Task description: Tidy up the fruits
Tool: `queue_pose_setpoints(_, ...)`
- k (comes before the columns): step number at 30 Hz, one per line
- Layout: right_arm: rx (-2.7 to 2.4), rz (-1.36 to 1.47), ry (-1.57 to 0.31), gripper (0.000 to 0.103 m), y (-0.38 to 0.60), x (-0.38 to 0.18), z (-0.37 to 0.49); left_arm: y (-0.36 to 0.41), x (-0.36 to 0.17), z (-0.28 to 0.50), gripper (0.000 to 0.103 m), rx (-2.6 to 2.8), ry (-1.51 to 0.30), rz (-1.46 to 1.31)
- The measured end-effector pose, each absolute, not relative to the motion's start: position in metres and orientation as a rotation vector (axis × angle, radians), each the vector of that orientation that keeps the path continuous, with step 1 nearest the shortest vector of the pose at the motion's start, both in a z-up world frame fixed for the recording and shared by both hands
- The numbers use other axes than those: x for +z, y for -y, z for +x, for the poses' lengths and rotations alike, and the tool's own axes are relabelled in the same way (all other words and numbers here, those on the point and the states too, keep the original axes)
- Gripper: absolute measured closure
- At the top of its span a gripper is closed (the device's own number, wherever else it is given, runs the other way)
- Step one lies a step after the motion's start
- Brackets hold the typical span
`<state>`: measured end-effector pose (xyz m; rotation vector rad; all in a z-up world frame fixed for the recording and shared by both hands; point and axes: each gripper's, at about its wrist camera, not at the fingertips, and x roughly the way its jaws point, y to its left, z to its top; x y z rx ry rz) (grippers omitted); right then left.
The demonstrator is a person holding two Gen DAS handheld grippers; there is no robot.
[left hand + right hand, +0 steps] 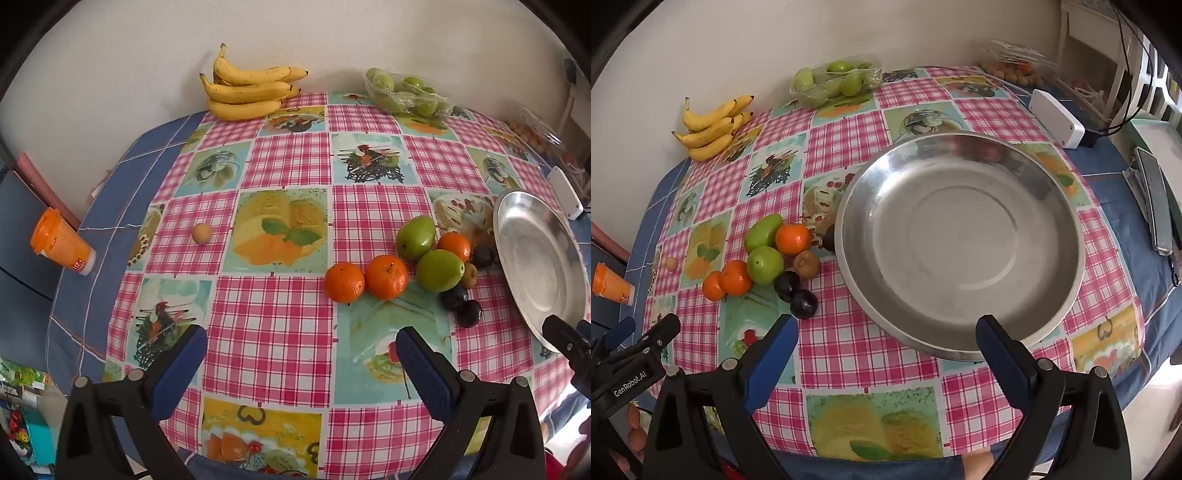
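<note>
An orange lidded cup (pixel 61 246) stands on the bench's (pixel 122 177) blue edge, far left. Checked pink cloth (pixel 280 306) with picture squares covers most of the top. Over on the right side, a white box (pixel 1057 119) sits by a black cable (pixel 1126 59). A grey flat device (pixel 1156 201) lies at the edge.

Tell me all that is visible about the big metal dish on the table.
The metal dish is round, wide and shallow, of dull silver metal like steel, with a flat bottom ringed by a faint circle and a sloping wall. It is empty and sits upright on the checked tablecloth. A dark plum lies against its left rim; whether they touch is unclear. The right gripper hovers open before its near rim, not touching it.
</note>
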<state>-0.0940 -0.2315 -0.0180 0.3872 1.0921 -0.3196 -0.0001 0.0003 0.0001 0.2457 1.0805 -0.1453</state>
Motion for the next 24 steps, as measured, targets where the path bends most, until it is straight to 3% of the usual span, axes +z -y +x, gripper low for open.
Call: queue_pose_setpoints(24, -0.326, 0.385, -1.102, 0.006, 0.23, -0.02, -0.094, -0.004, -0.011, 0.004, 0.0, -0.14, -1.136, 0.217)
